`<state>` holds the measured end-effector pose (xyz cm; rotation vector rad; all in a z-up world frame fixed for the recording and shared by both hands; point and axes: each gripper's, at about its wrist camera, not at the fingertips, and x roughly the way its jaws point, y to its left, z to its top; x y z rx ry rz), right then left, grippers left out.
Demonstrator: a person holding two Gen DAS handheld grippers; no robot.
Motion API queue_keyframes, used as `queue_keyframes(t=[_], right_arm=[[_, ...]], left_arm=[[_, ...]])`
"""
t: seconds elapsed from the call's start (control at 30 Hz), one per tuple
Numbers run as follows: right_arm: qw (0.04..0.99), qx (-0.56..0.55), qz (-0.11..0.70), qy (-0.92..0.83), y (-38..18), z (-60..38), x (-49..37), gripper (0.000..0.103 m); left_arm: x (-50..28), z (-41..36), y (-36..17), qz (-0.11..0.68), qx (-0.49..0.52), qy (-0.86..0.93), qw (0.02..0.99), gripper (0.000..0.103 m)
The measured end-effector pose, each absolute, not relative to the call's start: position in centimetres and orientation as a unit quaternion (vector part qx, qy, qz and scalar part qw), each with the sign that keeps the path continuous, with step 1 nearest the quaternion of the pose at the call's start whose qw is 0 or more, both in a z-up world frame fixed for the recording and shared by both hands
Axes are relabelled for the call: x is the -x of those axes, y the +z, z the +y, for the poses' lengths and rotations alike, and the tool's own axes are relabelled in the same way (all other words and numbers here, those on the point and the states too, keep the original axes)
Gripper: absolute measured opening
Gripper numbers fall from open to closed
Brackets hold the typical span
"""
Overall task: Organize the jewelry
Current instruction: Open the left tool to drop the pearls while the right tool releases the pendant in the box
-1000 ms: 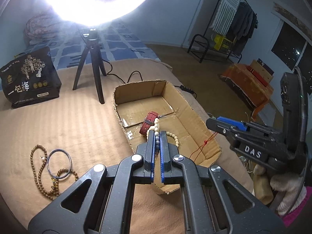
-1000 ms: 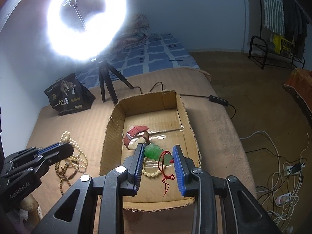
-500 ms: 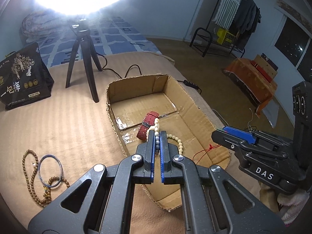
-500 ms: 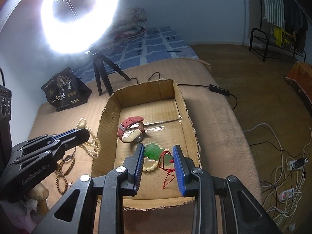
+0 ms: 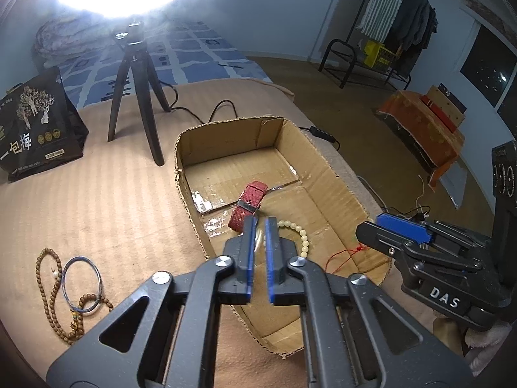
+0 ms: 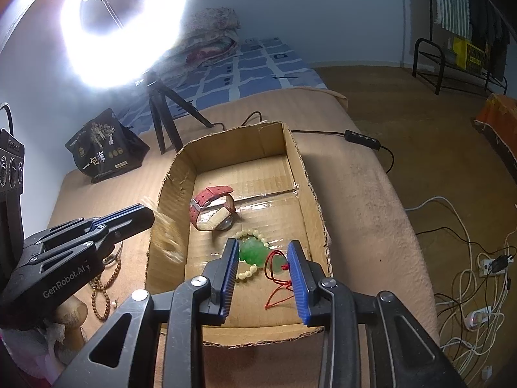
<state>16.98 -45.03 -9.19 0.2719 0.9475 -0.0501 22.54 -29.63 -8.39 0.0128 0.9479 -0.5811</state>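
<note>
Cardboard box (image 6: 303, 174), red watch (image 6: 210, 207) inside, tripod (image 5: 135, 97) behind, black bag (image 5: 35, 123) nearby

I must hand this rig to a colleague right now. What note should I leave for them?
Left tongs: slightly open, grip nothing clear, above the cardboard box.
Right tongs: open, empty, above the green pendant.
Done: red-strap watch, cream bead bracelet and pendant lie in the box.
Left: brown bead strand and metal bangle lie on the bed cover, left of the box.
</note>
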Motion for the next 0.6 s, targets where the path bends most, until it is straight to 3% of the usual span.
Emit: queue_keyframes(t=[0.07,0.17,0.3,0.6], right_arm=[[0.882,-0.129,0.452,-0.031,-9.1,-45.0,-17.0,0.058],[0.883,-0.126,0.45,-0.035,-9.0,-45.0,-16.9,0.062],[0.884,-0.124,0.45,-0.042,-9.1,-45.0,-16.8,0.075],[0.885,-0.113,0.449,-0.048,-8.8,-44.6,-16.6,0.082]], left_arm=[[-22.6,-29.5,-8.4,0.449,-0.003,-0.276,0.85,0.036],[-22.6,-29.2,-8.3,0.443,-0.006,-0.27,0.855,0.037],[-22.5,-28.9,-8.1,0.442,-0.008,-0.268,0.856,0.037],[-22.2,-28.2,-7.8,0.442,-0.008,-0.264,0.857,0.037]])
